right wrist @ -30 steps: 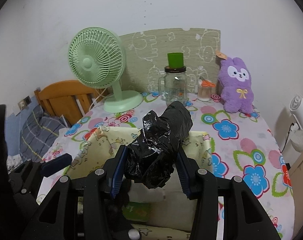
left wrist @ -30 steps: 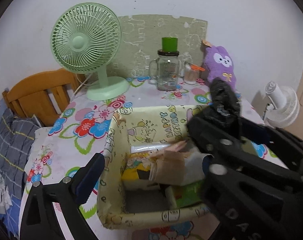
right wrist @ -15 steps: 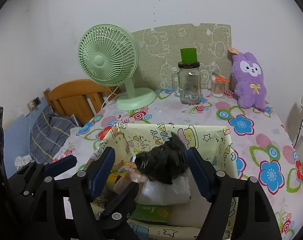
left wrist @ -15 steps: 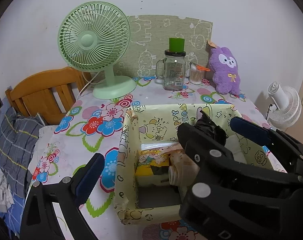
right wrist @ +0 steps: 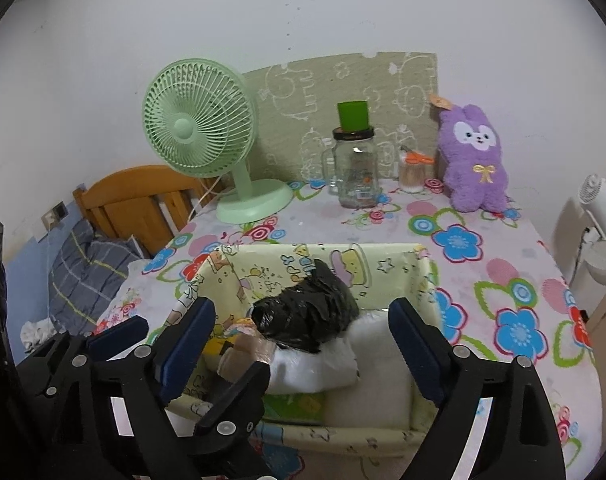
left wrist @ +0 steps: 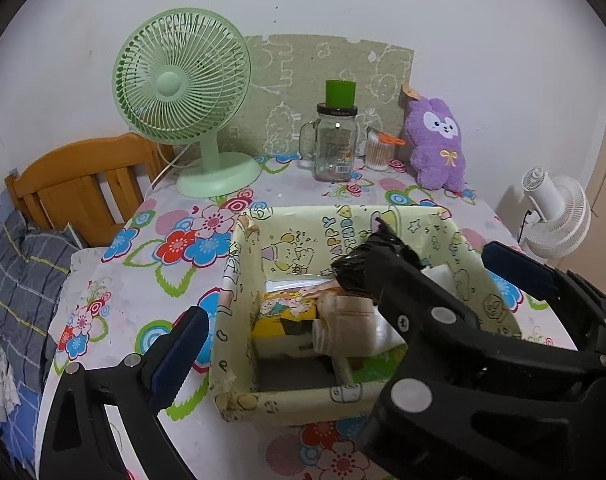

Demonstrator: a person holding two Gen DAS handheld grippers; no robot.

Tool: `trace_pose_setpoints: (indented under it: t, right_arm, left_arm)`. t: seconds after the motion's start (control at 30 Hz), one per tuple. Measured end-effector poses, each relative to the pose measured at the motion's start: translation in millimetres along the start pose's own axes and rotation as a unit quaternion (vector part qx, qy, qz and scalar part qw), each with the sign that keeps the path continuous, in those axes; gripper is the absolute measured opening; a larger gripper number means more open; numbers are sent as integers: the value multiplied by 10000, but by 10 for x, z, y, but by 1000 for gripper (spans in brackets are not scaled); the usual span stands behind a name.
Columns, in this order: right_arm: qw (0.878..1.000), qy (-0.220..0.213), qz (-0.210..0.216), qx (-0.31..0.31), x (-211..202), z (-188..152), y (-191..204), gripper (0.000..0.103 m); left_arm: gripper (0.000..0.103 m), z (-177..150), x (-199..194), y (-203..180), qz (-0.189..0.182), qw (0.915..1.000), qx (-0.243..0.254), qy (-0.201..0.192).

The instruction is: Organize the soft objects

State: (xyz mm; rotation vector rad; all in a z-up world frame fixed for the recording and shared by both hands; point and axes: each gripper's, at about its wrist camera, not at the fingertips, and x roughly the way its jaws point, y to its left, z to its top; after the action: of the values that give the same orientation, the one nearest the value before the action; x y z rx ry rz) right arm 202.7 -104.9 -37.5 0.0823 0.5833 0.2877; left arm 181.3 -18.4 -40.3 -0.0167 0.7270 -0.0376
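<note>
A crumpled black plastic bag (right wrist: 307,316) lies in the yellow-green cartoon-print box (right wrist: 383,249) on top of a white soft bundle (right wrist: 315,368). My right gripper (right wrist: 303,344) straddles the bag with its jaws opening, and neither pad touches it. Beside the bag in the box (left wrist: 343,216) are a beige roll (left wrist: 347,320) and a yellow packet (left wrist: 283,312). My left gripper (left wrist: 303,320) stands open over the box's left wall, with one finger outside and one inside, holding nothing. A purple plush rabbit (right wrist: 475,164) sits upright at the table's back right.
A green desk fan (left wrist: 183,80), a glass jar with a green lid (left wrist: 335,144) and a cotton swab jar (left wrist: 377,152) stand at the back of the floral table. A wooden headboard (left wrist: 83,184) and bedding are left; a white fan (left wrist: 555,216) is right.
The right gripper came down with the black bag, set it in the box and spread its jaws off it. The left gripper stayed open by the box's left wall.
</note>
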Motion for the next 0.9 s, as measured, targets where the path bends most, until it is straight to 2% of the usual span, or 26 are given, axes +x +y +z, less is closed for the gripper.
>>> trace_pose_setpoints:
  t: [0.3,0.9]
  right_arm:
    - [9997,-127,-162,145,-323,-95,-43,93]
    - [9950,-773,-631,83,-1201,-243,-97,94]
  left_arm:
    - [100,-82,-252,-98,-80,9998,72,-190]
    - [103,-264,-923,-235,-181,9965,187,-799]
